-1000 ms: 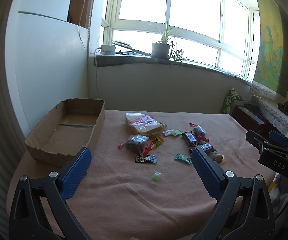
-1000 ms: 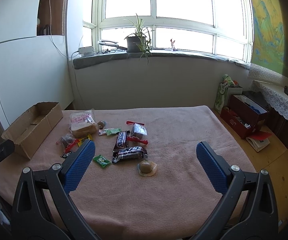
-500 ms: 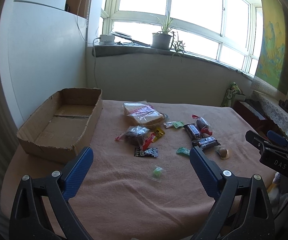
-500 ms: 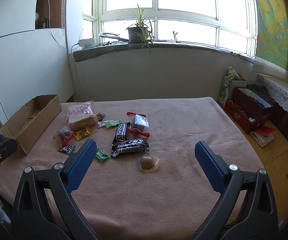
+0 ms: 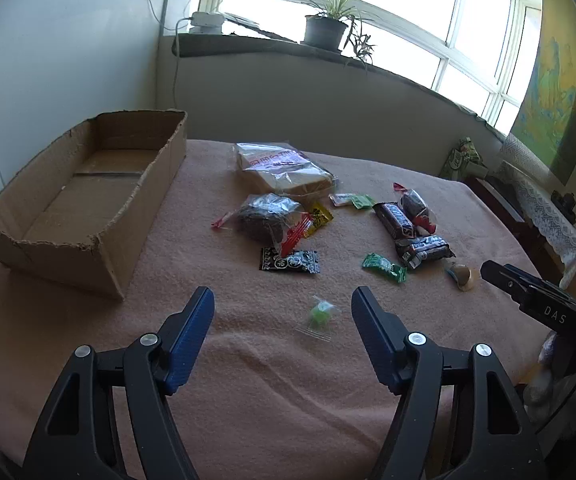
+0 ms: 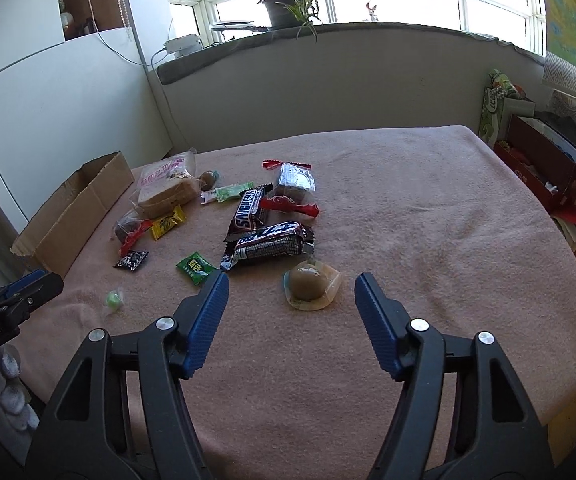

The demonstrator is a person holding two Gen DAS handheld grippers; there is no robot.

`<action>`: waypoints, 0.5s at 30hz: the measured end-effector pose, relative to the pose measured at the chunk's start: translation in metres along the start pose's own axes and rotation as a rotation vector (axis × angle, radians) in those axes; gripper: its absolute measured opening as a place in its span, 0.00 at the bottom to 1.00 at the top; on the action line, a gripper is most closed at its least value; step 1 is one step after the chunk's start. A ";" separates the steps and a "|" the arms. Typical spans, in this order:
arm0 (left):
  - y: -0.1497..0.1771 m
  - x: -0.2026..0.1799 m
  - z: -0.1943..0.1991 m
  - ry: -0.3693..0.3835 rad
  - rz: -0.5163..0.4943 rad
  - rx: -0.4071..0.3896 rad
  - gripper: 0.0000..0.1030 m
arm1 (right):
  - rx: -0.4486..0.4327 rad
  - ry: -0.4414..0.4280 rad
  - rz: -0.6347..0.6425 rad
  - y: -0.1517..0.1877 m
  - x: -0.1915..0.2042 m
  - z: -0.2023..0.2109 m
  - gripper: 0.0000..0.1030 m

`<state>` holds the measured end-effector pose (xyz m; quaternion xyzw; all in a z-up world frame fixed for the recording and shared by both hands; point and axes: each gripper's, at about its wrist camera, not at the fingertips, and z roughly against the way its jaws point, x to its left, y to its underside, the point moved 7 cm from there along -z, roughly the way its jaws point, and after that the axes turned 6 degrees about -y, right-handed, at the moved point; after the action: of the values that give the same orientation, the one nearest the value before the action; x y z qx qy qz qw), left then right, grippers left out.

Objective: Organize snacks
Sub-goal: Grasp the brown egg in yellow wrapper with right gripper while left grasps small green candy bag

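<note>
I see a big table with a pink blanket (image 5: 247, 360) over it. On the far left side sits a cardboard box (image 5: 87, 184), open on top, with nothing I can see inside.

The snacks lie in a loose bunch in the middle of the blanket, to the right of the box. Farthest away is a clear bag of sliced bread (image 5: 283, 172). Just near of it is a dark cake in a clear wrapper (image 5: 267, 218) with a small yellow packet (image 5: 318, 218) touching it. To the right are two dark chocolate bars (image 6: 251, 212), one lying across the near end of the other, and a second wrapped cake (image 6: 294, 184) beside them. Nearer to me are a black packet (image 5: 290, 260) and a green packet (image 5: 384, 267).

My left gripper (image 5: 281, 306) has its blue jaws apart. They have just been closing, and they hold nothing. A tiny green candy in a clear wrapper (image 5: 320, 314) lies on the blanket between them, and they are not touching it.

My right gripper (image 6: 292, 290) is spread too, has just been closing, and holds nothing. A round brown sweet in a clear wrapper (image 6: 310, 284) lies between its tips, not touched.
</note>
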<state>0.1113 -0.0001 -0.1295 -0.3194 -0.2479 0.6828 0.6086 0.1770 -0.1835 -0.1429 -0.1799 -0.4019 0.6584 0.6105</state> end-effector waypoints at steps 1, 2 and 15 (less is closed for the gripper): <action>0.003 0.000 -0.003 0.007 -0.001 0.011 0.64 | 0.008 0.004 0.004 0.001 -0.002 -0.004 0.66; 0.005 -0.001 -0.007 0.014 -0.001 0.020 0.63 | 0.016 0.007 0.007 0.001 -0.004 -0.008 0.66; 0.011 -0.024 -0.041 0.056 -0.070 0.078 0.43 | 0.067 0.022 0.047 -0.004 -0.014 -0.035 0.49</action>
<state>0.1351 -0.0272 -0.1620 -0.3056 -0.2151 0.6608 0.6508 0.2081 -0.1865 -0.1654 -0.1759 -0.3688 0.6834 0.6049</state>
